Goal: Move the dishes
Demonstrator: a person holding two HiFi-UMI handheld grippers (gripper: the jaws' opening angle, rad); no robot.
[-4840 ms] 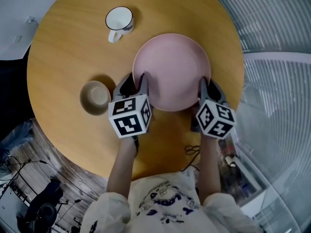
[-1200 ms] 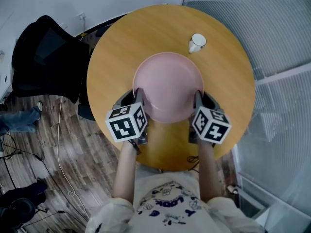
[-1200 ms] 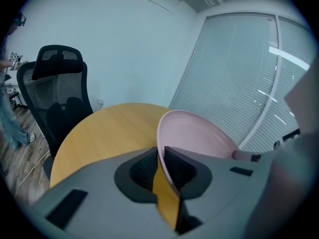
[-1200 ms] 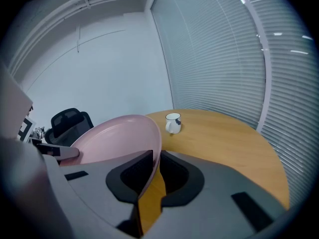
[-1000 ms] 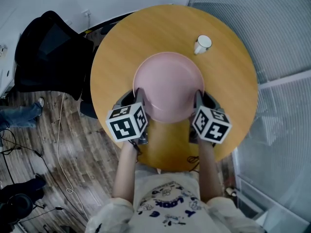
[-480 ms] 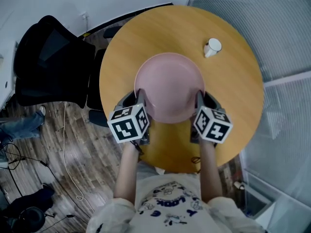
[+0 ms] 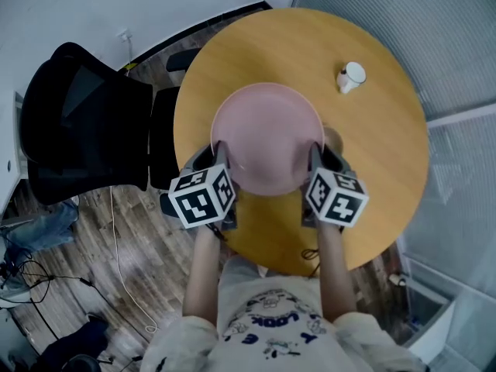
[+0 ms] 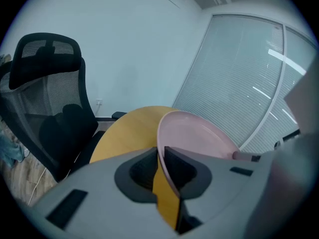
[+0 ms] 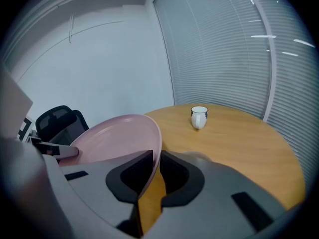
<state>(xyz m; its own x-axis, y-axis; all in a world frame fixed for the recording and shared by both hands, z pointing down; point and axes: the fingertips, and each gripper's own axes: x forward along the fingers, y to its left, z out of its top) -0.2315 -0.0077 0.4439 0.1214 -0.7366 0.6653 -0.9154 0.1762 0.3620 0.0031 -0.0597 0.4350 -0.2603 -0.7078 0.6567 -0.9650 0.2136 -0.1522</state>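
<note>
A large pink plate hangs above the round wooden table, gripped on both sides. My left gripper is shut on its left rim, and my right gripper is shut on its right rim. In the left gripper view the plate rim runs between the dark pads. The right gripper view shows the plate rim pinched the same way. A white mug stands on the table at the far right, also seen in the right gripper view as the mug. A tan bowl peeks out under the plate's right edge.
A black mesh office chair stands close to the table's left side, on a wood floor. White blinds run along the right. Cables trail over the floor at the lower left.
The plate, still held by both grippers, has shifted left over the table. The mug and table have drifted right in the head view, and the tan bowl's edge now shows.
</note>
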